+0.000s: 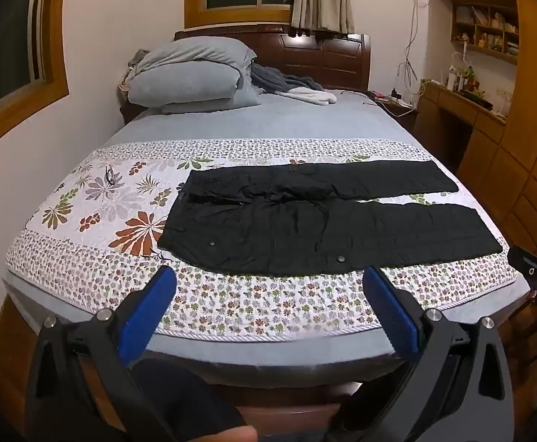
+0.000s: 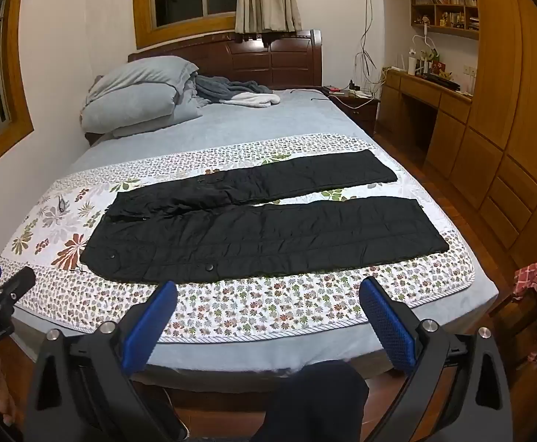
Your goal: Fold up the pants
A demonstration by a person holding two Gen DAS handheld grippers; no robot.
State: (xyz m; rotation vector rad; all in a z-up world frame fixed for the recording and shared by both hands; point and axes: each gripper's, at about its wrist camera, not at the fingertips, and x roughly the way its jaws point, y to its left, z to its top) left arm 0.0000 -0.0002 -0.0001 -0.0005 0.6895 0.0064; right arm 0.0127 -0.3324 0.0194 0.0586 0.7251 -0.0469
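Item: black pants, laid flat, unfolded — I judge the fold not yet begun.

Left wrist view: the pants (image 1: 316, 217) lie spread across the floral quilt (image 1: 95, 199) on the bed (image 1: 268, 118), waistband to my left, both legs running right with a strip of quilt showing between them; no fold is made, so every fold is left to do. My left gripper (image 1: 270, 280) hovers above the near quilt edge, fingers wide apart, holding nothing. The right gripper pokes in at the frame's right edge, mostly cut off. Right wrist view: same pants (image 2: 261, 228), same flat lie; right gripper (image 2: 268, 291) spread open and empty, short of the cloth. Hidden — the pants' underside; small dark object on the quilt's left I cannot identify.
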